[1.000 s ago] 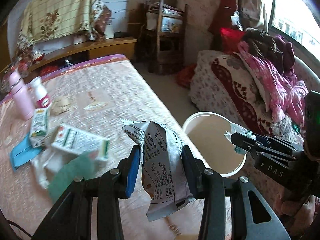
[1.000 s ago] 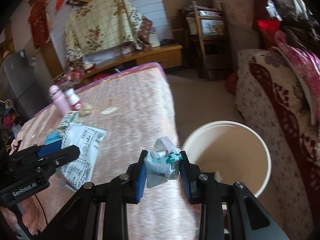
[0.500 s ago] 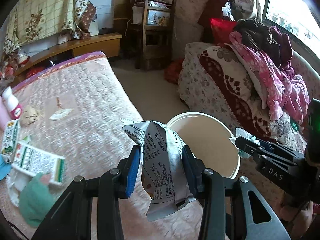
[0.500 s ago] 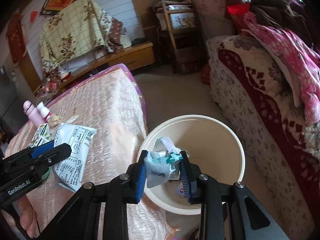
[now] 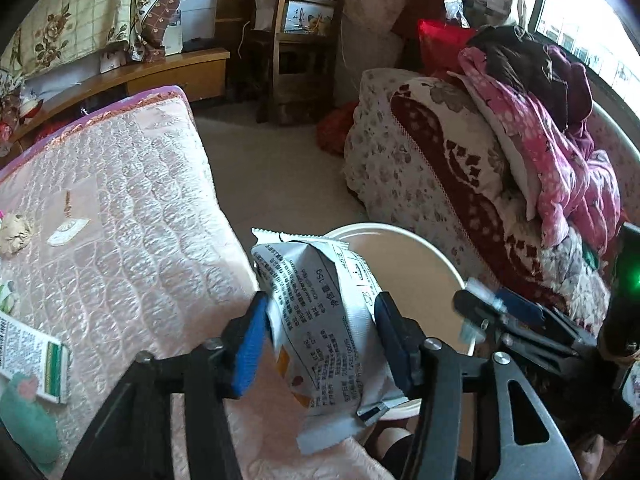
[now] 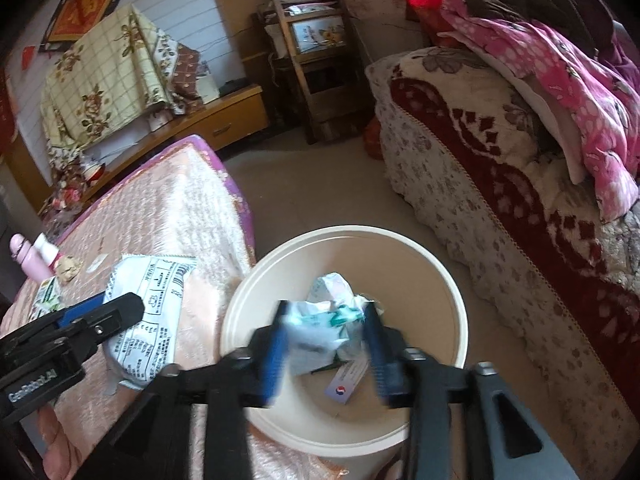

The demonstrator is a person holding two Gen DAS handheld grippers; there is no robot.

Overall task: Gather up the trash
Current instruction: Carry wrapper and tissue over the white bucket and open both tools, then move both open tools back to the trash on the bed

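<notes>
place: home bedroom | cues: quilted mattress (image 5: 120, 216), blanket-draped sofa (image 6: 500, 152), wooden chair (image 5: 304, 40)

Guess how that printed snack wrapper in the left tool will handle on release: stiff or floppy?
Probably floppy: the snack wrapper creases and bulges between the left tool. Likely light, so it may flutter rather than drop straight into the bucket.

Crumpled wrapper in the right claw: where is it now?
In the right wrist view, the crumpled wrapper sits between the right claw fingers, directly over the open cream bin, just right of the bed.
</notes>
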